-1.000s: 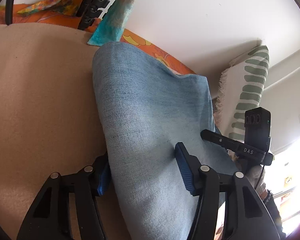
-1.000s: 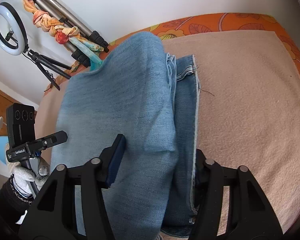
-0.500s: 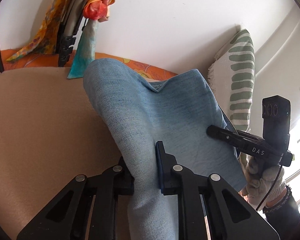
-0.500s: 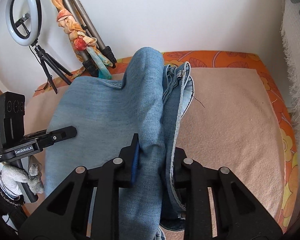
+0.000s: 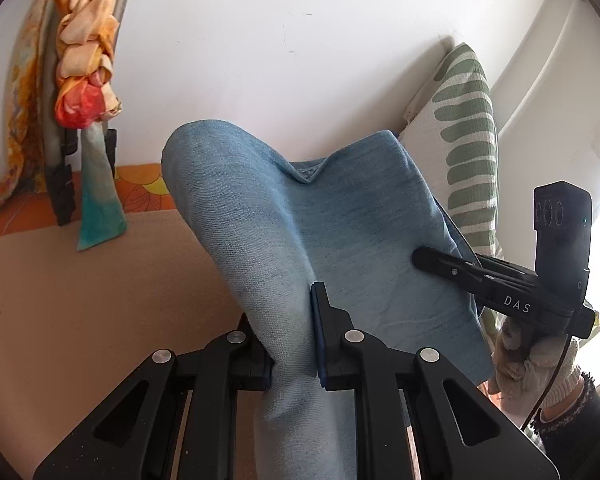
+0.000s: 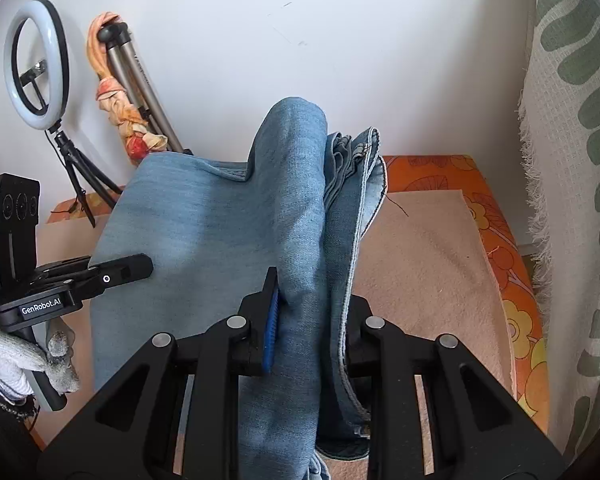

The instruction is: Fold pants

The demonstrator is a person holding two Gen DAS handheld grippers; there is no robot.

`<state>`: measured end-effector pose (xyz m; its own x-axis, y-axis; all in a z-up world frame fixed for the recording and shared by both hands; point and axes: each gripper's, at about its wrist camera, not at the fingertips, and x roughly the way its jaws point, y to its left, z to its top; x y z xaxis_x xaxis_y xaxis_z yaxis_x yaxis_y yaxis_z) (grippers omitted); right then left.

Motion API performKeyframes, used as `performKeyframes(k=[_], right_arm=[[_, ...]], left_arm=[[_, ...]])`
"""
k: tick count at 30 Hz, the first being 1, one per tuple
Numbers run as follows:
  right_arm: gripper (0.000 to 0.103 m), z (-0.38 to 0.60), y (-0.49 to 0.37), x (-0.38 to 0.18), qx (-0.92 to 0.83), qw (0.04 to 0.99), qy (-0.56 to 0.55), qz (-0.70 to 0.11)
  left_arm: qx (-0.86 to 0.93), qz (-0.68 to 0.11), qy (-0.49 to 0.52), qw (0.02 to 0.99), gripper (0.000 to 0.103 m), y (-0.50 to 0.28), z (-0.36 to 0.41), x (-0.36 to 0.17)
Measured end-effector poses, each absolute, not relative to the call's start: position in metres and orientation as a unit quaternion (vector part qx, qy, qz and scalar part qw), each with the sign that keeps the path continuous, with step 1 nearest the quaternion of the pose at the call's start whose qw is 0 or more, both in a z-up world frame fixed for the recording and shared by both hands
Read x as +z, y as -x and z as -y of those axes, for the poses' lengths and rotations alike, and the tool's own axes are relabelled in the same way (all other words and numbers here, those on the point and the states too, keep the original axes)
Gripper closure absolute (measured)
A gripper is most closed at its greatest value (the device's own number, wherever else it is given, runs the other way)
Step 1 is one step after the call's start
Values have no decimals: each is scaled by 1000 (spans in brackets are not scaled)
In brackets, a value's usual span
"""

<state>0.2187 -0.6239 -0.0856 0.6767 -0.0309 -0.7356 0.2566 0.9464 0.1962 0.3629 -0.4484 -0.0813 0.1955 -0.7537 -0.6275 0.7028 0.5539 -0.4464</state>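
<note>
**Ana:** Denim in both grips right now. The left gripper [image 5: 292,344] has its jaws pinched together on one bunched edge of the pants [image 5: 340,216], and the right gripper [image 6: 312,316] is clamped on the other side, where I can see stacked hems and a seam [image 6: 364,184].

**Ben:** And where's the garment sitting?

**Ana:** Lifted. It hangs between the two tools above the tan blanket [image 6: 420,264], with the near part draping out of view below the cameras. Between the grips the cloth sags into a shallow valley, so it isn't taut.

**Ben:** So what makes this fold go well, in your view?

**Ana:** Even tension first, I'd say. Draw the grippers slightly apart so that dip flattens, and keep both at the same height. Then carry the held edge across and lower it squarely, so hem lines up with hem. The right side holds several layers; I'd watch that none slips from the pinch.

**Ben:** Any hazards nearby?

**Ana:** The green-patterned pillow [image 5: 464,144] stands close on the right, and a tripod [image 6: 140,76] wrapped in a scarf [image 6: 120,100] leans at the wall to the left. Lowering straight down should keep the cloth off both.
</note>
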Motion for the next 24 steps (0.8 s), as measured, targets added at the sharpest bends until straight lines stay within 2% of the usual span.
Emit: performKeyframes(k=[14, 21, 24], right_arm=[[79, 652, -265, -121, -112, 884, -129, -436], [72, 652, -266, -125, -135, 875, -118, -450], [70, 650, -266, -124, -148, 873, -107, -452]], left_arm=[[-429, -446, 7, 786, 89, -383, 482, -101], [-412, -447, -18, 794, 89, -380, 478, -104], [-405, -446, -25, 798, 86, -379, 474, -104]])
